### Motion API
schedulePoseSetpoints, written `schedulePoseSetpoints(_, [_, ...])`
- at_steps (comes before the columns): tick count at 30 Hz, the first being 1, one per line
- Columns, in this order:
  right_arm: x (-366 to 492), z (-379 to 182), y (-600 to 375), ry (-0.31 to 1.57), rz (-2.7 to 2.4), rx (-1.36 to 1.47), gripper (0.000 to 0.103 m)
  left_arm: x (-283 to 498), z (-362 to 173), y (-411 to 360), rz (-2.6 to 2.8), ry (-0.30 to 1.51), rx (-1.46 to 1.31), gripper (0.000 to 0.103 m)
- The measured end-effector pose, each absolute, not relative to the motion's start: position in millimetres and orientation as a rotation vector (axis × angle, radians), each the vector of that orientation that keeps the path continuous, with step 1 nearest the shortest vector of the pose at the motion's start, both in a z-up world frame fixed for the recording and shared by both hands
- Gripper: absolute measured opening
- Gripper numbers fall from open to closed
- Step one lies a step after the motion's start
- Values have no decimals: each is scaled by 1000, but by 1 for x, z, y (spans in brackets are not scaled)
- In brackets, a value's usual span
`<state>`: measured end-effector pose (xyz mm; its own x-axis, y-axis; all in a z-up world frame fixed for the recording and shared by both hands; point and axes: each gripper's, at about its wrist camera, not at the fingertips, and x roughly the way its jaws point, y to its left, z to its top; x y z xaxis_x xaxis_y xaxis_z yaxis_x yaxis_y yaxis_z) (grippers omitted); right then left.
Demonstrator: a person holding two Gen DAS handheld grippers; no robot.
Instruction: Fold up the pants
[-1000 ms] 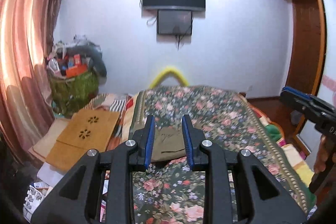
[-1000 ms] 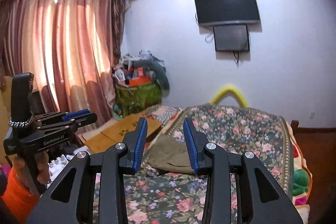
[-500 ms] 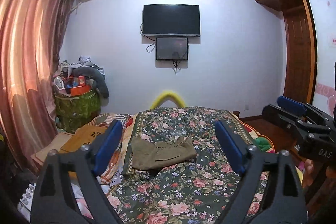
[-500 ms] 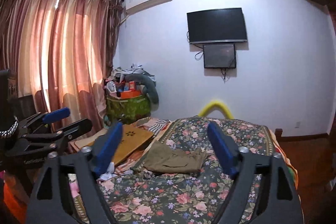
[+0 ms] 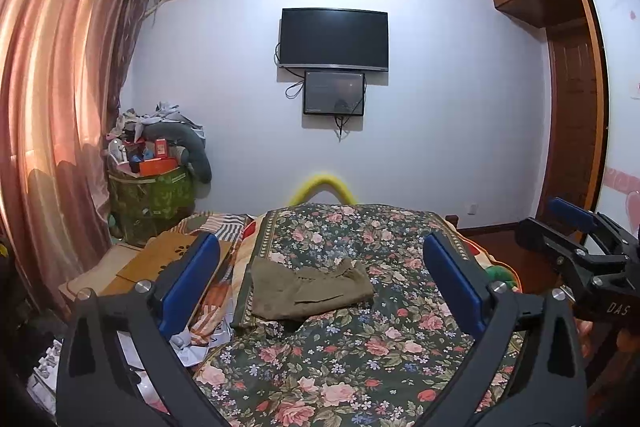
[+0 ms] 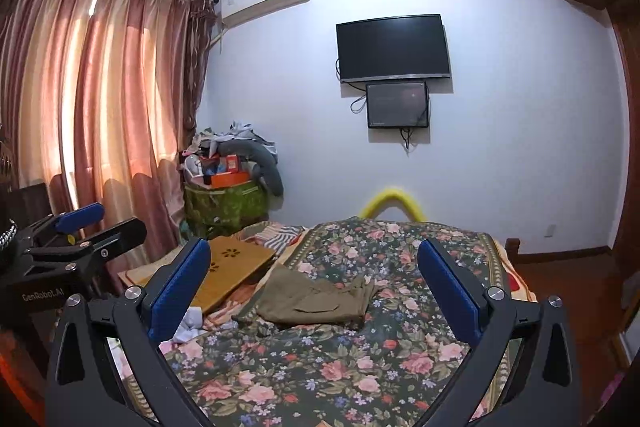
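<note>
Both grippers, left gripper (image 5: 320, 287) and right gripper (image 6: 316, 287), hover above the floral bed (image 5: 360, 359) with jaws opening wide and nothing between them. Olive pants (image 5: 308, 289) lie folded on the bedspread, well ahead of both.

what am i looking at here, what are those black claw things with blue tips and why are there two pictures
Each picture comes from a small camera mounted on a hand-held gripper, looking forward along its two fingers. A person holds one in each hand. The left gripper frames one view and the right gripper the other; each also shows at the edge of the other's picture. The blue strips are the finger pads. Both sets of jaws are opening wide, with nothing between them. Ahead is a bed with a floral bedspread, and on it lie olive-brown pants, loosely folded and untouched. On the wall hangs a TV.
</note>
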<state>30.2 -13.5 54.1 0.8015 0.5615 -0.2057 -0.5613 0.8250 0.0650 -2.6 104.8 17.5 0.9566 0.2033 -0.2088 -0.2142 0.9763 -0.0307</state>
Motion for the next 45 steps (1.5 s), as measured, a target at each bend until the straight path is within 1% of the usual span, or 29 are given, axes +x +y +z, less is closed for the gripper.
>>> schedulePoseSetpoints(45, [27,52,-19,242,594,-8,103,7,7,102,176,235,-51,103])
